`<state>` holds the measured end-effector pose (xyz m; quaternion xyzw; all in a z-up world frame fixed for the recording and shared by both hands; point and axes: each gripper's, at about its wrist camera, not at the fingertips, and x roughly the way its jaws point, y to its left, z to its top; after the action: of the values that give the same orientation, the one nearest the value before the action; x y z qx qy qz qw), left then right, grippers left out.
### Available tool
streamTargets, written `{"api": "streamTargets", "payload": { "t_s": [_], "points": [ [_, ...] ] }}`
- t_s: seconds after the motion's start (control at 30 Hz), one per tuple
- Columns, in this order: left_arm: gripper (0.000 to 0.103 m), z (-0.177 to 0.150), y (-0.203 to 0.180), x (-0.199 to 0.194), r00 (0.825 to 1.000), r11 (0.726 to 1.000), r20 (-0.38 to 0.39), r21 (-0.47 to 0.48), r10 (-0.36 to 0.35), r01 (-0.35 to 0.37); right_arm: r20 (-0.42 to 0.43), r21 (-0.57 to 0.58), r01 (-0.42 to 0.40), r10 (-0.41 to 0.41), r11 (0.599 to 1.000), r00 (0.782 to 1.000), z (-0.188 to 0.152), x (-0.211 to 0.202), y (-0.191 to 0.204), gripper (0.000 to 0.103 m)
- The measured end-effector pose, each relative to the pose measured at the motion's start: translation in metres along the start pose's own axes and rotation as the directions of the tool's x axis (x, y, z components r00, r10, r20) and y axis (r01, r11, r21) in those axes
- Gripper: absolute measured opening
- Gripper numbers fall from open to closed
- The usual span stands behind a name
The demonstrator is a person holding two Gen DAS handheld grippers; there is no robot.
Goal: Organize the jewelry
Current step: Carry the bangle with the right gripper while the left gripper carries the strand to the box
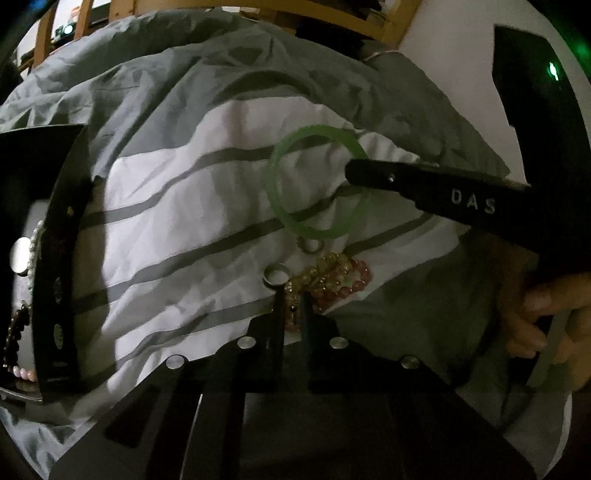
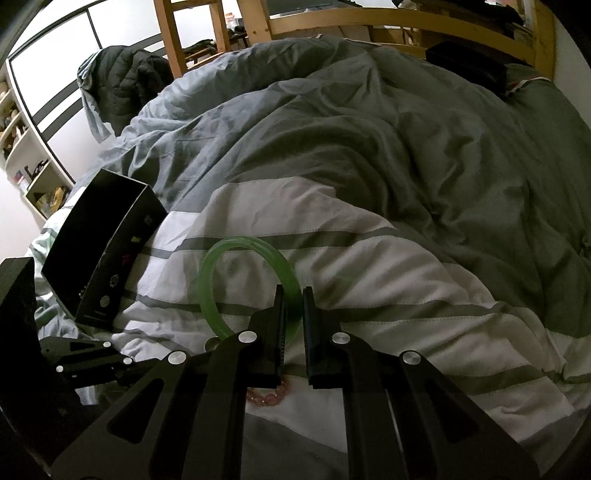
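Setting: a bed with a rumpled grey duvet (image 2: 388, 155) that has a white, grey-striped panel in the middle; a wooden bed frame (image 2: 369, 22) runs behind it.
Right gripper (image 2: 294, 295): clenched on the green bangle (image 2: 221, 258), the two dark fingers pinching one side of the ring's rim; the bangle stands tilted up off the duvet.
Same grip in the left wrist view: the right gripper (image 1: 351, 171) reaches in from the right and covers part of the bangle (image 1: 275, 184); a person's hand (image 1: 535, 317) shows at the right edge on the handle.
Left gripper (image 1: 293, 295): jaws drawn close together, tips right at the heap of beads; a small bit of beading shows in the narrow gap, but I cannot tell whether the pads press on it.
Bead heap: yellow bead bracelet (image 1: 325, 269) and pink bead bracelet (image 1: 354, 278) lie bunched together on the striped panel, just below the bangle.
Rings: two small metal rings (image 1: 275, 276) lie beside the beads, one nearer the bangle.
Jewelry box (image 2: 107, 251): black, on the duvet at the left, well apart from the heap; pearls and dark beads show inside it in the left wrist view.
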<state>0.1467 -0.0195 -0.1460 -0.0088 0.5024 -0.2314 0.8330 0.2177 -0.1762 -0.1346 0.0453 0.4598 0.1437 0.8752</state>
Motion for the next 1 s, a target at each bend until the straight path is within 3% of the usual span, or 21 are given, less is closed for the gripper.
{"api": "streamTargets", "payload": {
  "t_s": [0.57,1.0],
  "points": [
    [0.008,0.018,0.015,-0.039,0.994,0.996,0.104,-0.079,-0.038,0.046,0.009,0.008,-0.003,0.003,1.0,1.0,0.0,-0.006,-0.003,0.009],
    [0.008,0.026,0.011,-0.075,0.985,0.998,0.173,-0.063,-0.012,0.023,0.05,-0.033,0.019,-0.017,0.999,0.999,0.004,-0.044,0.012,0.009]
  ]
}}
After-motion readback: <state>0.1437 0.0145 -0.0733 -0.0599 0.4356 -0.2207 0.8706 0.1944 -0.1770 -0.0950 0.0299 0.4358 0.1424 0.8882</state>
